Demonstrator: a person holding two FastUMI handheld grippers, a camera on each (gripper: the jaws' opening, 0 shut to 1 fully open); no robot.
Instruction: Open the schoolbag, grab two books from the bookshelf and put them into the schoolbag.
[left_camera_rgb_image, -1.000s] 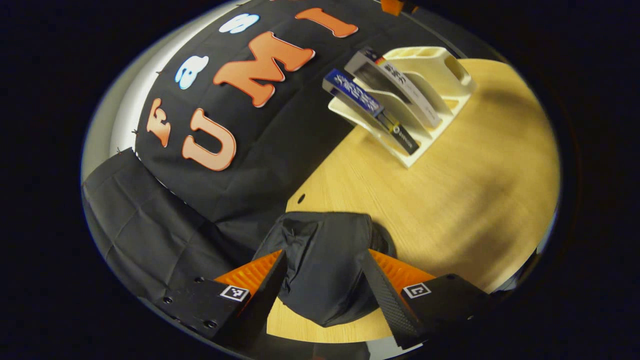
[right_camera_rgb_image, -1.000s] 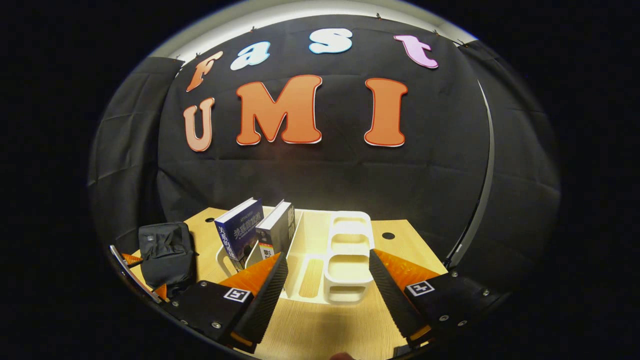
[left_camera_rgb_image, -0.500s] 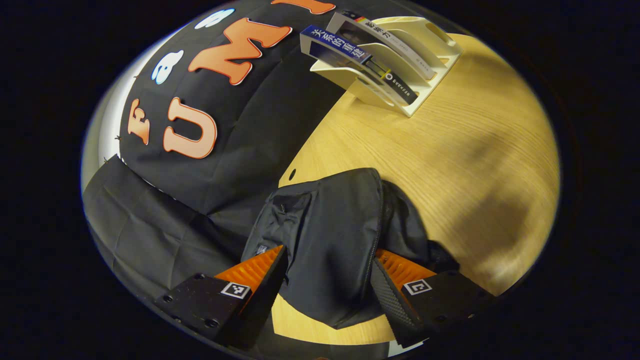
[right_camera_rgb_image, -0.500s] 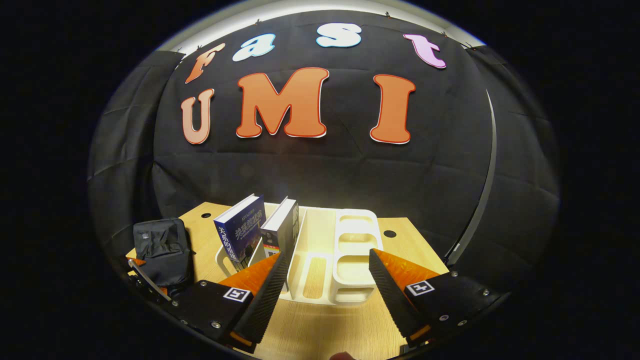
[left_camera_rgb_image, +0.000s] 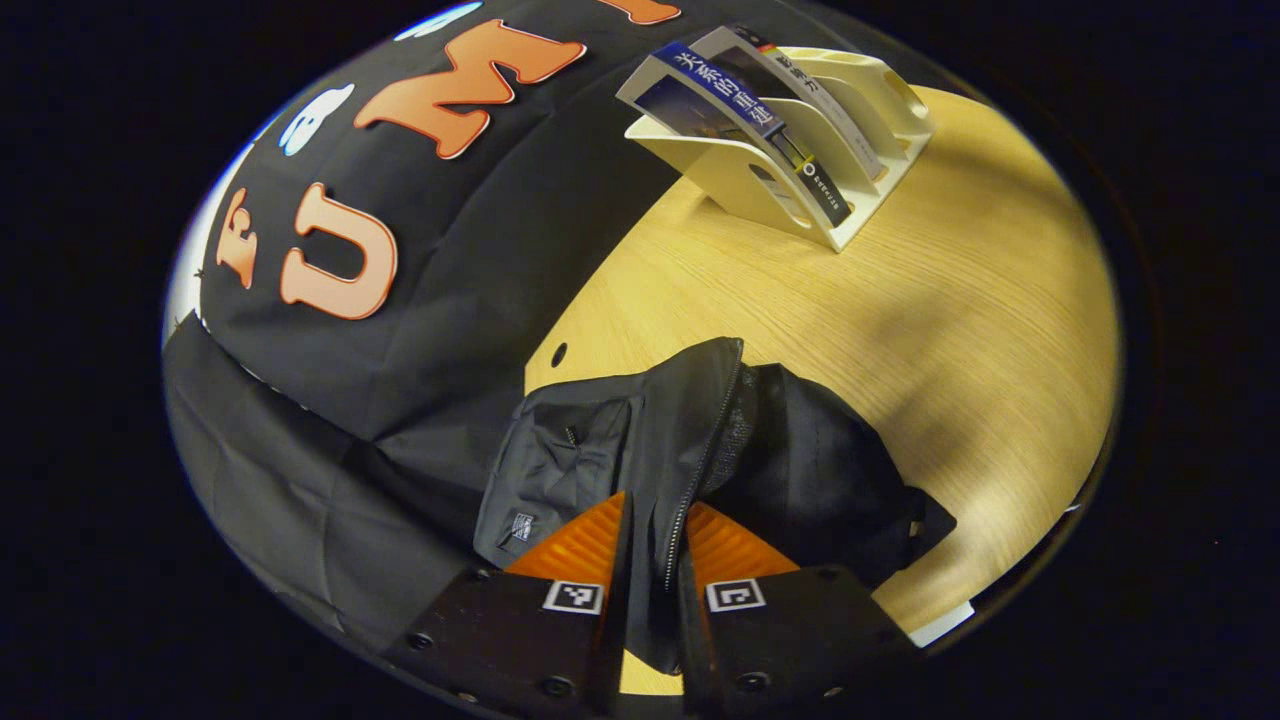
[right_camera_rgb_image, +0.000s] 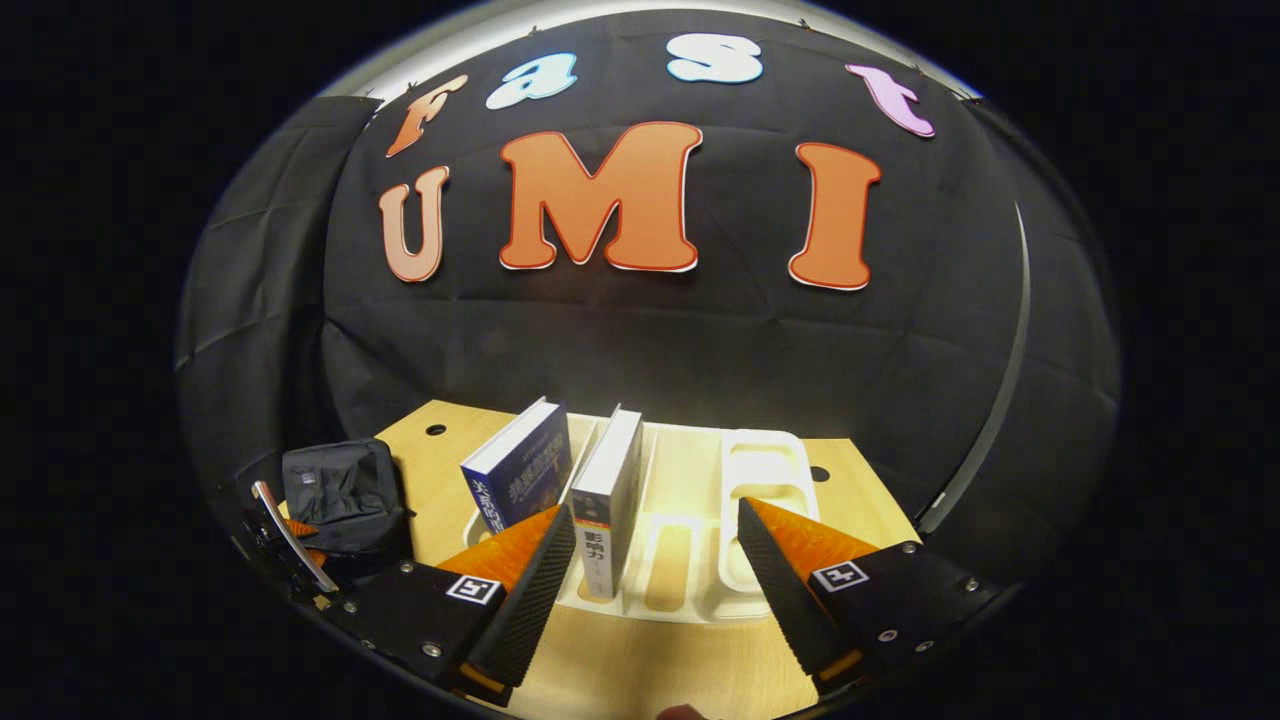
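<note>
Left gripper (left_camera_rgb_image: 655, 560) pinches the schoolbag's (left_camera_rgb_image: 820, 480) zipper edge (left_camera_rgb_image: 700, 470) between nearly closed orange fingers. I judge the black fabric soft and floppy, so holding that stiffer seam makes sense. My right gripper (right_camera_rgb_image: 650, 570) hangs open and empty just before the bookshelf (right_camera_rgb_image: 760, 470), a smooth cream plastic rack on the pale wooden table (left_camera_rgb_image: 950, 330). A blue book (right_camera_rgb_image: 520, 470) and a white-spined book (right_camera_rgb_image: 605, 510) lean in its slots; they look rigid, probably best grasped across the spine. The schoolbag lies well to the bookshelf's left.
</note>
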